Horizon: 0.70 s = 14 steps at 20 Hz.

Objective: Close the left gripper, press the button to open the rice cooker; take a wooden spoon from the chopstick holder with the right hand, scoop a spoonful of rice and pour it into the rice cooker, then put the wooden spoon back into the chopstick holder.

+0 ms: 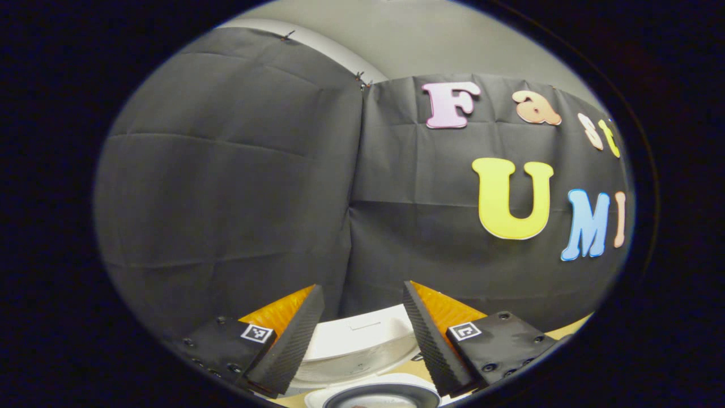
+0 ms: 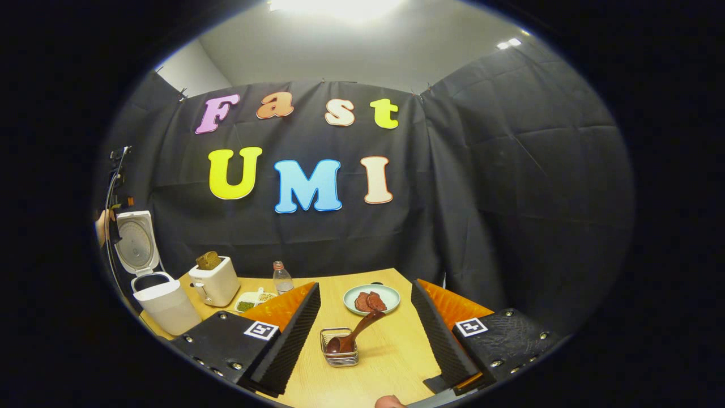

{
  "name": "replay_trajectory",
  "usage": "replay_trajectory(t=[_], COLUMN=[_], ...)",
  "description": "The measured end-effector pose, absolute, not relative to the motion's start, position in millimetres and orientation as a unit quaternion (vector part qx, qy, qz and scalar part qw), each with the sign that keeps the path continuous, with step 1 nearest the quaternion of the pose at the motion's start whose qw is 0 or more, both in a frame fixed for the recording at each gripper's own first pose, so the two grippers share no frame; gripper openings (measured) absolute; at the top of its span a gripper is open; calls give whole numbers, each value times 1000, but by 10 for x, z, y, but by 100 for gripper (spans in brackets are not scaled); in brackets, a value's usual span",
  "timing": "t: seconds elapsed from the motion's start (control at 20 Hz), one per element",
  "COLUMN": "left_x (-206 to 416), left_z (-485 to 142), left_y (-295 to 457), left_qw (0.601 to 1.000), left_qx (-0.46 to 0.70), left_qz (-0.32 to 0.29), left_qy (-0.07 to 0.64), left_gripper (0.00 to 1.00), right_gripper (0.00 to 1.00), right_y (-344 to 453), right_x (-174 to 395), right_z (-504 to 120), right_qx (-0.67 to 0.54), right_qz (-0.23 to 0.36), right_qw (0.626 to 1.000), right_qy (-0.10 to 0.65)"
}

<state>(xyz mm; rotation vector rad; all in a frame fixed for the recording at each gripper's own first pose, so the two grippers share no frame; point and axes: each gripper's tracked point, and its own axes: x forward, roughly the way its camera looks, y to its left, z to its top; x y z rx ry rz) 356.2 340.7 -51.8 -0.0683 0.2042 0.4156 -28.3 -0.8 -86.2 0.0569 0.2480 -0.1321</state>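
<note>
With the rice cooker (image 2: 152, 272) lid up at the surface's left edge and both claws released, the right claw (image 2: 365, 334) could tip the chopstick holder (image 2: 339, 347) mid-surface by snagging the leaning wooden spoon (image 2: 354, 334).

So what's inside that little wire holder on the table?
A wooden spoon leans in the wire holder, bowl end down, handle sticking out toward the plate. Anything beneath the spoon's bowl is hidden.
</note>
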Motion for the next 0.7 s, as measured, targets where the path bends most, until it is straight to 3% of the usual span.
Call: replay_trajectory(t=[0.7], left_x=[3607], left_z=[-592], left_y=[3388], left_qw=[967], left_qx=[-33], left_qz=[197], left_qy=[158], left_gripper=[95], right_gripper=[98], right_y=[15], right_x=[-206], right_z=[-847], right_qx=[35], right_qz=[-15], right_qw=[991], right_qy=[127])
